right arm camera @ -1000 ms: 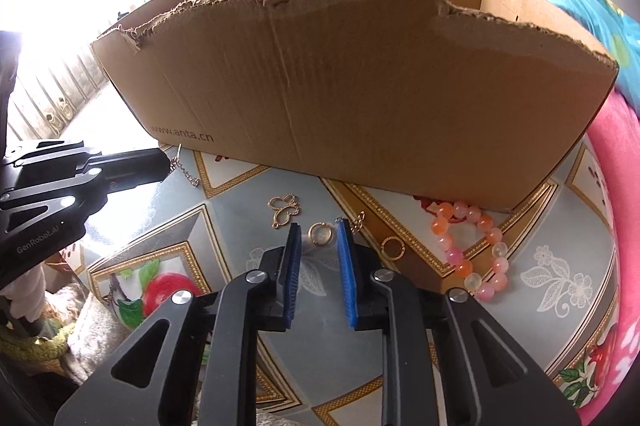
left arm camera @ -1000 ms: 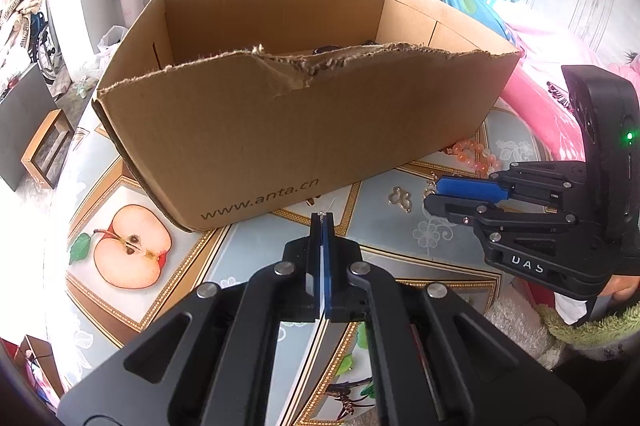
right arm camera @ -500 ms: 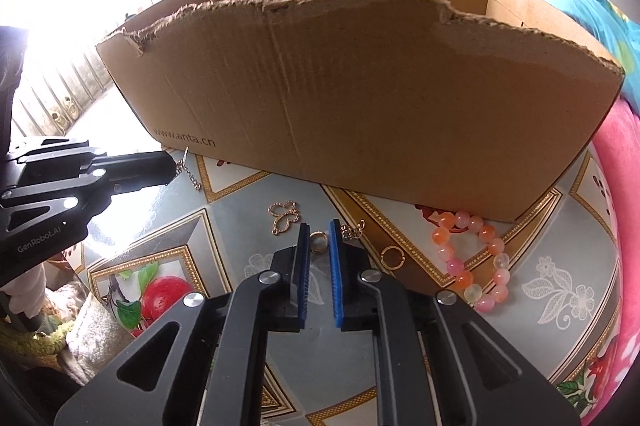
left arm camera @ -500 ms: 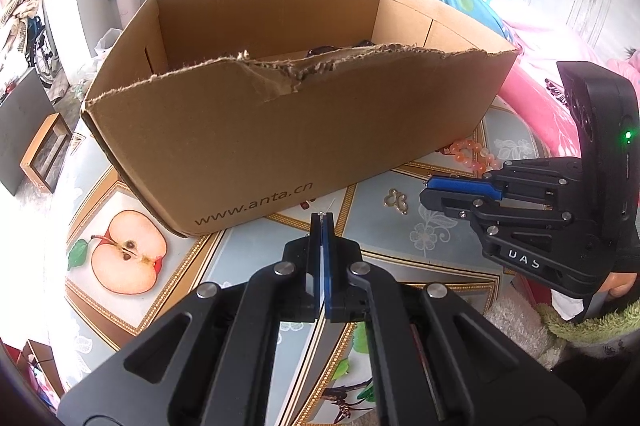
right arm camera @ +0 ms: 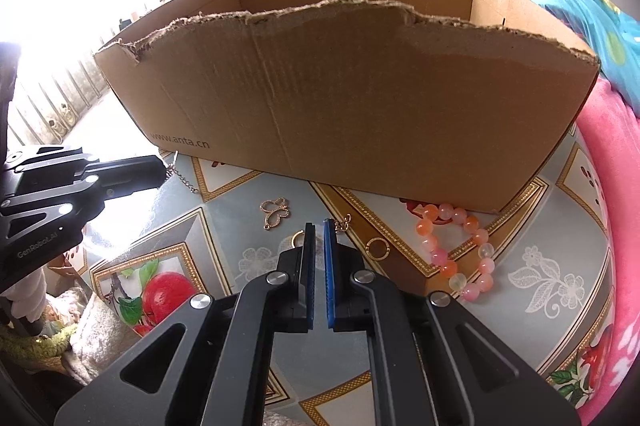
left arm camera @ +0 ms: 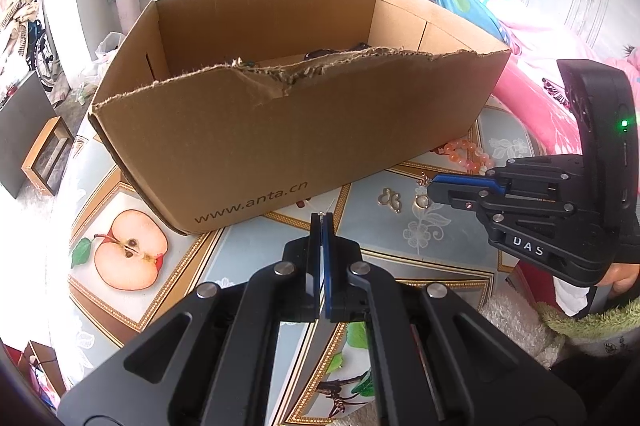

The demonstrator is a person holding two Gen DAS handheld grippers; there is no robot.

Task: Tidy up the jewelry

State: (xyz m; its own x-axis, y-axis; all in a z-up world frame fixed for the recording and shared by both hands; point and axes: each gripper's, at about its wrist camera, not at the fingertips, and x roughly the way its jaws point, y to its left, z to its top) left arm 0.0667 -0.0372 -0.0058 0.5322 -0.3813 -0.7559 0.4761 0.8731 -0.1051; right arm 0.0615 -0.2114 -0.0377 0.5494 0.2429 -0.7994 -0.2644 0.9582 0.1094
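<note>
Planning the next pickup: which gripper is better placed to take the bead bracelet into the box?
Right. The right gripper sits beside the bracelet, though its jaws look shut on a small ring. The left gripper is farther off, holding a chain.

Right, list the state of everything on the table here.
Cardboard box: open-topped, front rim torn.
Left gripper: jaws shut on thin chain.
Right gripper: jaws shut at small gold hoop; grip unclear.
Bead bracelet: lying loose beside box.
Butterfly pendant: lying flat, untouched.
Gold ring: lying flat.
</note>
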